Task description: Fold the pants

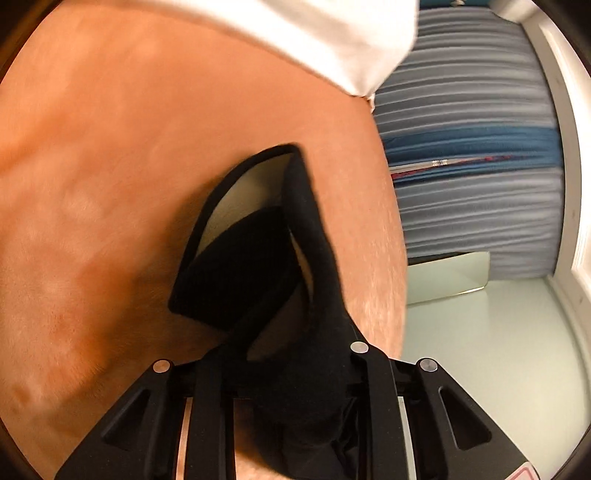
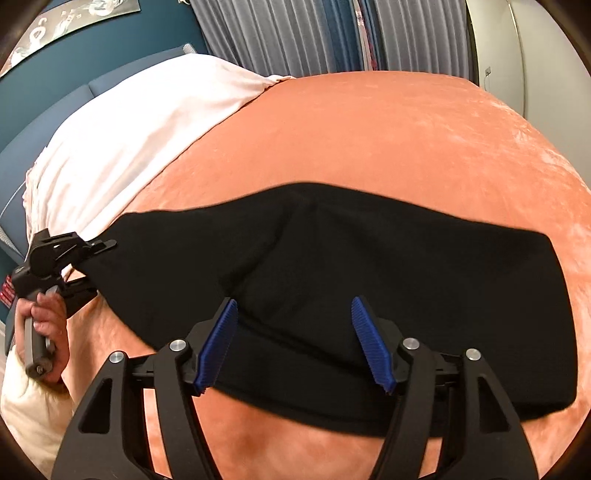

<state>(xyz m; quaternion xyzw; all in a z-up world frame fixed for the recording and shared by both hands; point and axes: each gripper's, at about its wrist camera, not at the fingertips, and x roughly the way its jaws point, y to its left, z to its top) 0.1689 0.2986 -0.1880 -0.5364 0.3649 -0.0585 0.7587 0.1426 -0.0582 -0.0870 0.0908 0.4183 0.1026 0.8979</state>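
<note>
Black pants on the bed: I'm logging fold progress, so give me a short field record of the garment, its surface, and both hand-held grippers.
garment: black pants, spread across the bed
surface: orange plush blanket
bedding beside it: white sheet
left hand-held gripper: shut on the pants' edge, fabric bunched between the fingers
right hand-held gripper: open, blue pads apart above the near edge
background: grey curtains

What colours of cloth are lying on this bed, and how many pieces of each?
Black: 1, the pants, one end gripped by the left tongs
Orange: 1, the bed cover
White: 1, the sheet near the head end
Total: 3
</note>
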